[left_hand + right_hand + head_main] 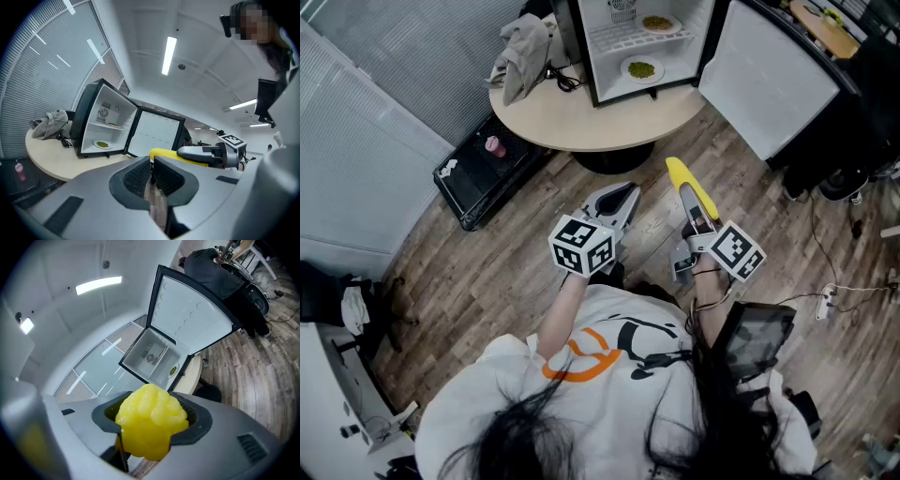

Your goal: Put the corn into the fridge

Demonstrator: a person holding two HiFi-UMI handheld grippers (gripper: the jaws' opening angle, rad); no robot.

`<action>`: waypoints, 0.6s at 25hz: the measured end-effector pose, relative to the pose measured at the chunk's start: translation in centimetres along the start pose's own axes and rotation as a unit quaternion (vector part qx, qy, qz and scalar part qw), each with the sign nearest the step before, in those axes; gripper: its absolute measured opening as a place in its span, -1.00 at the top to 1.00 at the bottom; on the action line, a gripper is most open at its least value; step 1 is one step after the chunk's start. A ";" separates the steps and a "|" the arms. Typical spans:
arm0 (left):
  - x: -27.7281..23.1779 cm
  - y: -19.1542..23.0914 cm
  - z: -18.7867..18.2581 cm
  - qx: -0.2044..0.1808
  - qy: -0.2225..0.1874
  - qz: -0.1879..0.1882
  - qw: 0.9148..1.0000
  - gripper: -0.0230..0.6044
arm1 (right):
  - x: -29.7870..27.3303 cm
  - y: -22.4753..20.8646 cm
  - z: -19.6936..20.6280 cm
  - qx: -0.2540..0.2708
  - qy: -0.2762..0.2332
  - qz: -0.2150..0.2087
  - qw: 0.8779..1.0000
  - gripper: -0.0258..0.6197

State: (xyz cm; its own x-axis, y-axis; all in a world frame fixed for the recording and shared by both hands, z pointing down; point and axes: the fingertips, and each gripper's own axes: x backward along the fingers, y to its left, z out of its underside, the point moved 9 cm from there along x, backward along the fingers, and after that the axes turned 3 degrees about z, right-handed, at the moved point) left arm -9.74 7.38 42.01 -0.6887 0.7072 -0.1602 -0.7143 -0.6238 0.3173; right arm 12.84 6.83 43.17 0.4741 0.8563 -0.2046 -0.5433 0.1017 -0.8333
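Corn (682, 175) shows in the head view as a long yellow cob, gripped by its nearer half in my right claw (692, 211). It is out over the wooden floor (487, 272) in front of the fridge (637, 47) and well short of it. The fridge stands on the round counter (581, 117) with its door (769, 84) swung wide. A plate of something green (642, 68) lies on the fridge's bottom, and a second plate (658, 23) sits on the shelf above. My left claw (619, 199) hangs beside the right one, equally far from the fridge.

From the left gripper view, that claw is clenched on nothing, with its pads together and only a sliver of floor showing beneath them. Beyond them the cob crosses in front of the fridge door.

From the right gripper view I look at the cob end-on. Its knobbly yellow tip fills the space between the jaws, which stand wide and press on it from both sides. The open fridge lies ahead, past the tip.

I judge the cob light and fairly stiff, perhaps a moulded toy. The kernel ridges should give the pads some bite, though the glossy skin may slip. Held off-centre, the free length could pivot, so a hold nearer the middle would be steadier. I want firm pressure rather than crushing pressure.
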 end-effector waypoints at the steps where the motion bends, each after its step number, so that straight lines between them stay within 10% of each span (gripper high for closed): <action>1: -0.1 0.1 -0.1 0.000 -0.003 -0.001 1.000 0.82 | -0.2 0.1 -0.1 0.006 0.000 0.000 1.000 0.13; 15: -0.6 0.1 -0.1 0.004 -0.007 -0.006 1.000 0.82 | -0.6 -0.3 -0.5 0.015 -0.004 -0.002 1.000 0.13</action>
State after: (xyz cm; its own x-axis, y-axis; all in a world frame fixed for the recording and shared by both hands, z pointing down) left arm -9.44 6.86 42.02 -0.6783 0.7191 -0.1511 -0.7215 -0.6128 0.3222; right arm 13.07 5.99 43.25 0.4714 0.8596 -0.1973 -0.5615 0.1200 -0.8187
